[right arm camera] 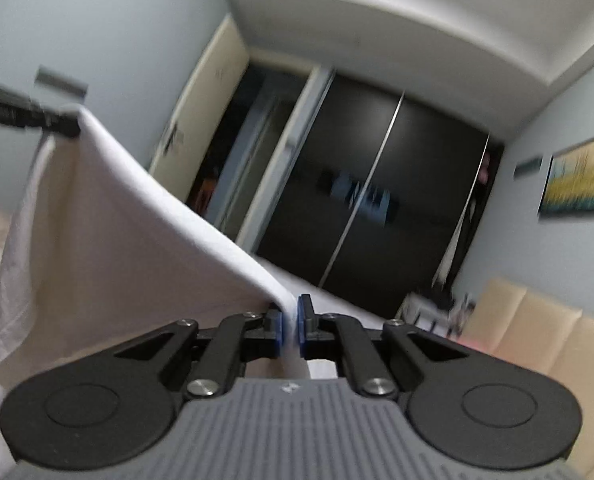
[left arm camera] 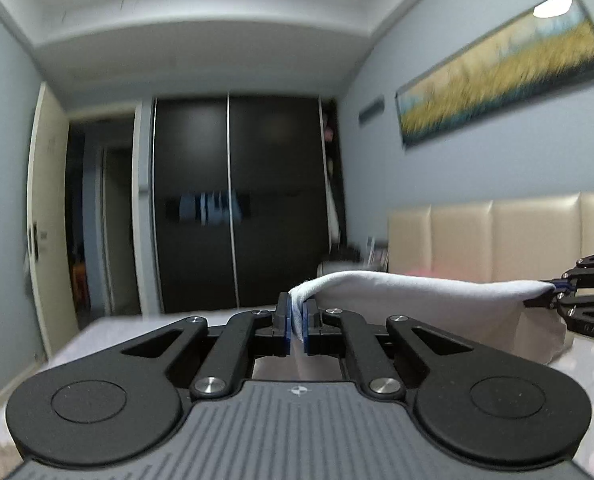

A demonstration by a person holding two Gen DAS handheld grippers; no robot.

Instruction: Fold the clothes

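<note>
Now clamped at both ends: white garment (left arm camera: 429, 292) pinched between the blue pads of the left gripper (left arm camera: 296, 328) at one corner, and between the pads of the right gripper (right arm camera: 290, 328) at the other. Jaws of each nearly together, with only the thickness of cloth between them.

Held up in the air, clear of the bed (left arm camera: 109, 332) below, with the top edge strung from one gripper to the other. In the left wrist view, running off to the right toward the right gripper's tip near the frame edge, in front of the beige headboard (left arm camera: 497, 232). In the right wrist view, climbing away to the upper left toward the other gripper's black fingers (right arm camera: 57, 126), with the body of the cloth hanging down beneath that edge toward the bed's near side.

So, long axis along the line between the two grippers, slightly sagging in the middle rather than taut. Neither hand nearer than the other: each already on its own corner. Lower hem hidden in both views; cannot tell whether trailing on the bed or free of it.

Judged as the lift-and-spread step of a fold. Next, probably laying flat or bringing the top edge over, which depends on keeping both corners level and apart, so that the hanging part drops square rather than twisted. Slack in the middle likely to bunch if the grippers drift toward each other.
</note>
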